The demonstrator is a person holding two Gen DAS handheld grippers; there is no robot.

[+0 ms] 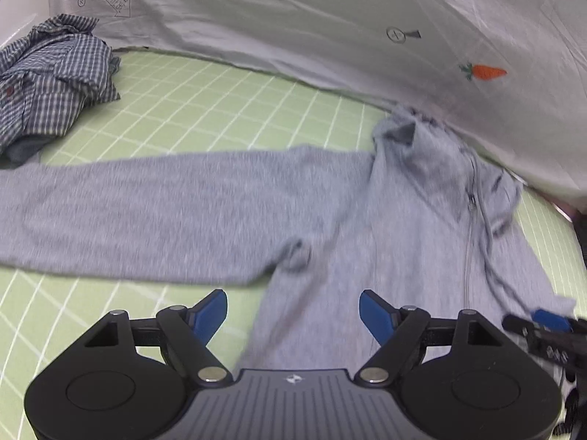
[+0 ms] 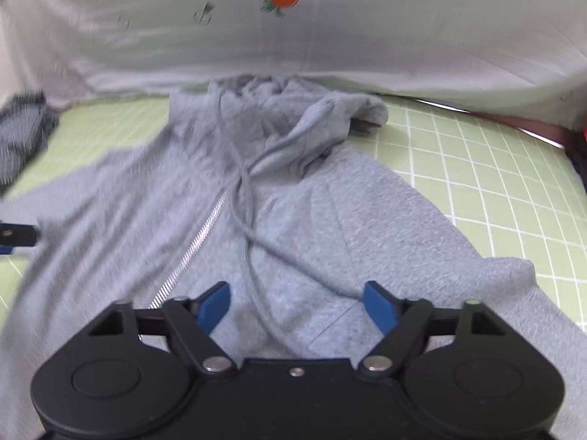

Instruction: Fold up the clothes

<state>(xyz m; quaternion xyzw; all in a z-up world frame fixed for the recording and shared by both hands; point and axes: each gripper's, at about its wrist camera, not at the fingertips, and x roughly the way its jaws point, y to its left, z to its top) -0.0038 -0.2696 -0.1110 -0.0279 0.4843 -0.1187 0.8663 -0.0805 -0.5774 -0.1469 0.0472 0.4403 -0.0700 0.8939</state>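
My left gripper (image 1: 293, 311) and right gripper (image 2: 297, 302) hang parted and empty above the grey hoodie (image 2: 293, 220), spread zip-up on the green grid mat (image 1: 205, 110), one sleeve outstretched.

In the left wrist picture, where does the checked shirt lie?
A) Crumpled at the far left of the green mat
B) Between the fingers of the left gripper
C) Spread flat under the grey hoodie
A: the checked shirt lies bunched at the far left of the green mat, apart from the grey hoodie.
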